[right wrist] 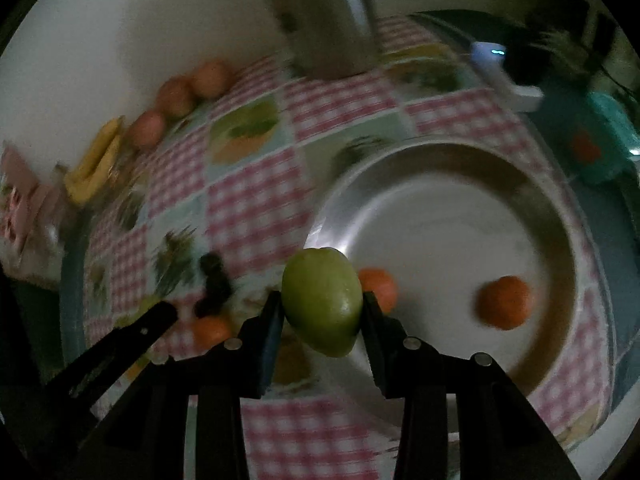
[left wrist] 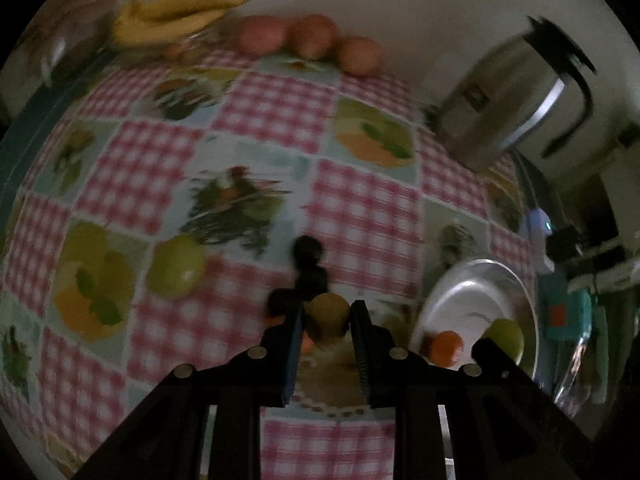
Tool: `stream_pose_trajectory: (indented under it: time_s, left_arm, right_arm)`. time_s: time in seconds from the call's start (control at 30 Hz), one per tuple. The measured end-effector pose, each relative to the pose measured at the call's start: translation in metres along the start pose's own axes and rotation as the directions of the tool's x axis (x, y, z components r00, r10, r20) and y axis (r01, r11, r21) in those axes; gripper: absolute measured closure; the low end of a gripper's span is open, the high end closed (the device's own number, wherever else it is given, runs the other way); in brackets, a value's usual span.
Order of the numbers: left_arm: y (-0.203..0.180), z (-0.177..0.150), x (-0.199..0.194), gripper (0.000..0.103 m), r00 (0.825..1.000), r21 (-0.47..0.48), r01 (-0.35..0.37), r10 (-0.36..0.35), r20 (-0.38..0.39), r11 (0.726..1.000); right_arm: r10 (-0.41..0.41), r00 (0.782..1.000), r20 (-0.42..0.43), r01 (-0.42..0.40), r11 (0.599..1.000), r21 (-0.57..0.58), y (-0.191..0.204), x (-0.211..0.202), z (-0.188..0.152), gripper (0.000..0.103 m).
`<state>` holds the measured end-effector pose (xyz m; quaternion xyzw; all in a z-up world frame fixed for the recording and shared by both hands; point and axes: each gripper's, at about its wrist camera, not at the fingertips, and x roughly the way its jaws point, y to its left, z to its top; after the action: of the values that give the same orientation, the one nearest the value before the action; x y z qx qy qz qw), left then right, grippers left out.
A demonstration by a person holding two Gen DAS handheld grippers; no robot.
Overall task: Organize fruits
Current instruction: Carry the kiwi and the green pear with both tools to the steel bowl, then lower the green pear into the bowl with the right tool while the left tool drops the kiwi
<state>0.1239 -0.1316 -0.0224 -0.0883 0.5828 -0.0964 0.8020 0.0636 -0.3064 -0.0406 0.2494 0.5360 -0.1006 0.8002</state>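
My left gripper (left wrist: pixel 326 314) is shut on a small yellow-green fruit (left wrist: pixel 327 312) just above the tablecloth. My right gripper (right wrist: pixel 322 308) is shut on a green mango-like fruit (right wrist: pixel 322 306) at the near left rim of a steel plate (right wrist: pixel 532 184). Two orange fruits (right wrist: pixel 505 302) (right wrist: pixel 378 288) lie in the plate. In the left wrist view the plate (left wrist: pixel 460 292) is at the right, with the right gripper's arm (left wrist: pixel 492 356) and its green fruit (left wrist: pixel 506 336) over it. A green fruit (left wrist: pixel 176 266) and dark grapes (left wrist: pixel 308 264) lie on the cloth.
Bananas (left wrist: pixel 176 14) and three reddish apples (left wrist: pixel 310 38) lie along the far wall. A steel kettle (left wrist: pixel 516 96) stands at the back right. A small orange fruit (right wrist: pixel 212 330) lies on the cloth left of my right gripper. The table edge (right wrist: pixel 72 280) runs along the left.
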Motion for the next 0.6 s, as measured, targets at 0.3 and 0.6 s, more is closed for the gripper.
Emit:
stream_pose_trajectory:
  time_s: [0.3,0.6]
  left_arm:
    - [-0.053,-0.015,0.000,0.077,0.999,0.177,0.043,-0.041,-0.014,0.983]
    - [-0.087,-0.042,0.023,0.077,0.993,0.275,0.086,-0.059,-0.104,0.958]
  right_arm:
    - [-0.049,0.998,0.032,0.044,0.987,0.153,-0.060,-0.013,0.009,0.063]
    - [-0.056,0.997,0.054,0.044,0.978,0.206,-0.088,-0.019,0.010,0.063]
